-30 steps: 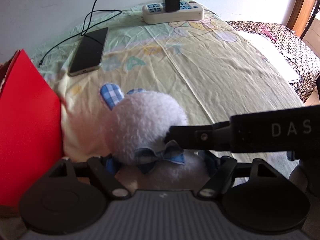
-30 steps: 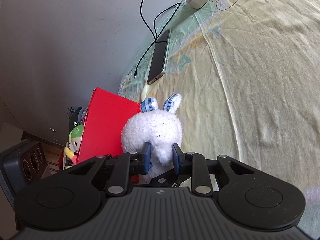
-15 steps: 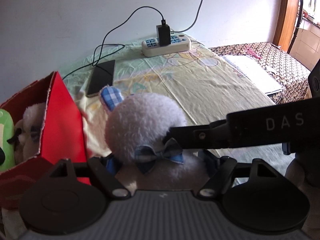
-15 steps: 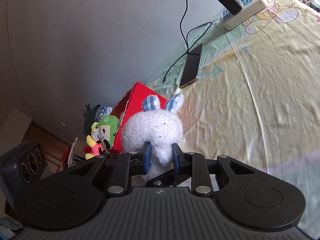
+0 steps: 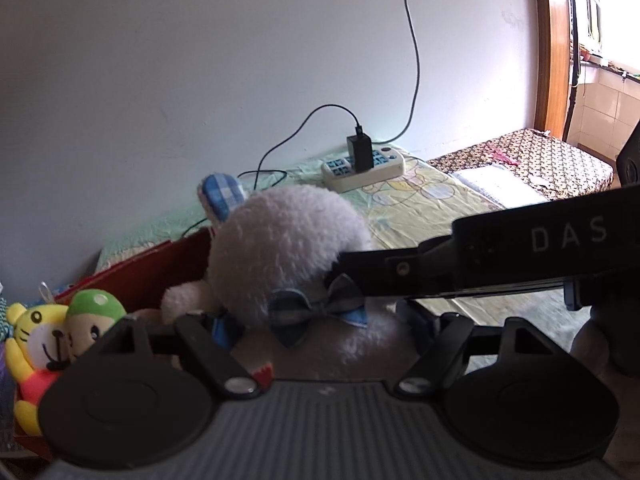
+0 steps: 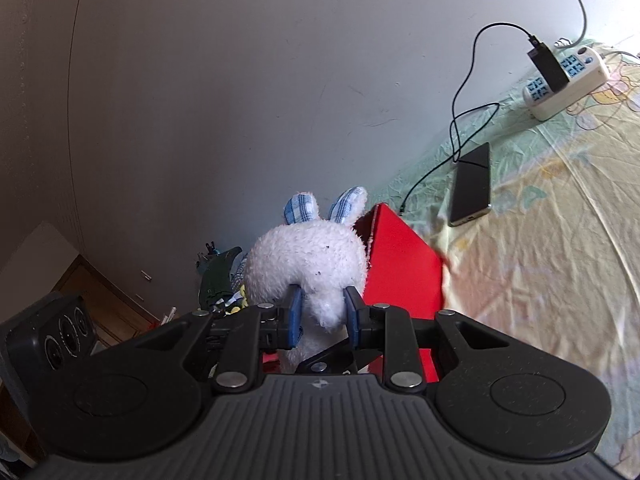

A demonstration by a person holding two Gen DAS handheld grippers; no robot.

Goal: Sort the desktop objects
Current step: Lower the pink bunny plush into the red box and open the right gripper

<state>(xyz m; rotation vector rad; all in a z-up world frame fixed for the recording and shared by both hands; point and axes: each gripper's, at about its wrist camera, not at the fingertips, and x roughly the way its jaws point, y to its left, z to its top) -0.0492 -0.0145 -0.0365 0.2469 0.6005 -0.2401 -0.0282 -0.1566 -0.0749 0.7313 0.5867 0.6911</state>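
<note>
Plush rabbit [image 6: 308, 256] fluffy cloth; red box [image 6: 404, 268] matt card; phone [image 6: 471, 184] glossy; bedsheet [image 6: 560, 240] wrinkled cloth.

- right gripper [image 6: 321, 314] clamped on white plush rabbit [image 6: 308, 254], blue pads pinching a fold low on its back
- rabbit upright, checked blue ears pointing at the wall, held beside the near-left edge of red box [image 6: 404, 268]
- other toys behind rabbit, mostly hidden
- phone [image 6: 471, 184] flat on patterned sheet [image 6: 560, 220], black cable attached
- power strip [image 6: 566, 80] by wall, black charger [image 6: 547, 66] plugged in
</note>
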